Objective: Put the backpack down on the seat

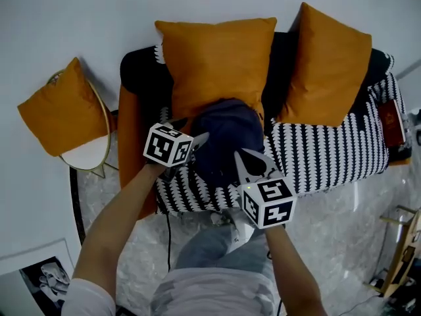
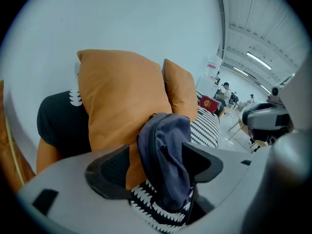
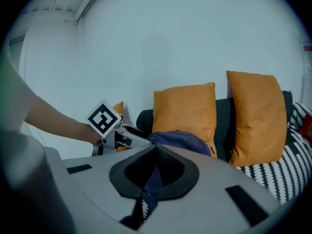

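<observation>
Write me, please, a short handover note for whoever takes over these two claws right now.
Left claw: open; the backpack stands between its jaws, not gripped.
Right claw: shut on a strap of the backpack.
Backpack: on the patterned sofa seat, leaning against the orange cushion behind it.
Done: the backpack appears set down.
To do: open the right claw to free the strap, then draw both claws back.
</observation>
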The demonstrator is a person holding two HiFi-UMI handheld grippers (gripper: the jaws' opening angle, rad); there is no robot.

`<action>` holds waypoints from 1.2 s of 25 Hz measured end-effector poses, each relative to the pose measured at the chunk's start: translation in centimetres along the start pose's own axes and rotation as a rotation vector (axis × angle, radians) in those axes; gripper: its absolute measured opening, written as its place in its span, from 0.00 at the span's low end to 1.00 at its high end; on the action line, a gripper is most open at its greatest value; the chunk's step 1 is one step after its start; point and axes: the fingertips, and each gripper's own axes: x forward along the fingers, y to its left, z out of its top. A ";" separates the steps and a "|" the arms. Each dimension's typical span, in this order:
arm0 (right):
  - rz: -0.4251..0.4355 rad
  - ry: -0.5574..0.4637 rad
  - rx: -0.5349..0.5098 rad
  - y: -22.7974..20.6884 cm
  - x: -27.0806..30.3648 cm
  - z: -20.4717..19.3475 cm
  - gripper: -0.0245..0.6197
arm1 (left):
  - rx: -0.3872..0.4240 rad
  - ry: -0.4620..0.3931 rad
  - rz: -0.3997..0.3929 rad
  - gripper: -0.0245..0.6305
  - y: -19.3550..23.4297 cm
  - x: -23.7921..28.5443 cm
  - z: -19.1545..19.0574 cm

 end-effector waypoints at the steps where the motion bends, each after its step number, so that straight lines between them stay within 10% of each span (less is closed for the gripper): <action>1: 0.002 -0.002 -0.004 0.1 -0.2 0.3 0.04 | 0.006 -0.004 0.005 0.52 -0.2 -0.4 0.2; 12: 0.032 -0.038 -0.051 2.0 -3.5 3.2 0.04 | 0.052 -0.079 0.021 0.52 -5.9 -5.3 2.6; 30: 0.061 -0.120 -0.121 5.2 -10.1 7.3 0.04 | -0.138 -0.392 0.074 0.35 -14.9 -16.1 7.0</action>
